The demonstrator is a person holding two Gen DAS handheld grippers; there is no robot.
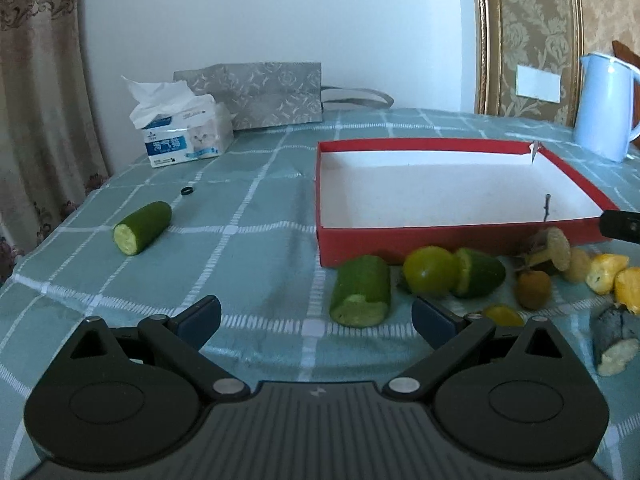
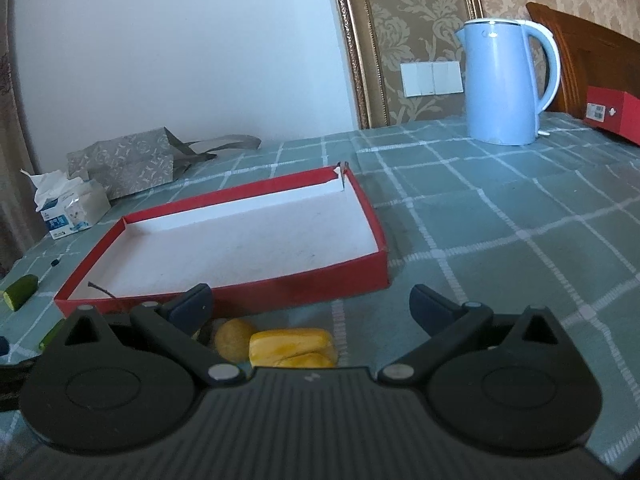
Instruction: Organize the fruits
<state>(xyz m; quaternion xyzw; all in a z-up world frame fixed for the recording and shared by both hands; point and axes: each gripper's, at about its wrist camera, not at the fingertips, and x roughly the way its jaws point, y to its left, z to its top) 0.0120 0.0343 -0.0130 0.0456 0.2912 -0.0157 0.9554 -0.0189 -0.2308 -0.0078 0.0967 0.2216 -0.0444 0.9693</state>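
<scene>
Your right gripper's housing hides the near parts of the yellow fruit pieces and the round brownish fruit in the right wrist view. In the left wrist view, the frame edge cuts off the orange-yellow piece and the kettle. The small dark ring is too small to identify.

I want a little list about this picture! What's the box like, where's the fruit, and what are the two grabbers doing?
box: red box, white inside, only a twig in it
fruit: pile on the cloth in front of the box, including a cucumber chunk and a lime
stray piece: cucumber end, far left
left gripper: open, holding nothing
right gripper: open, above yellow pieces
</scene>
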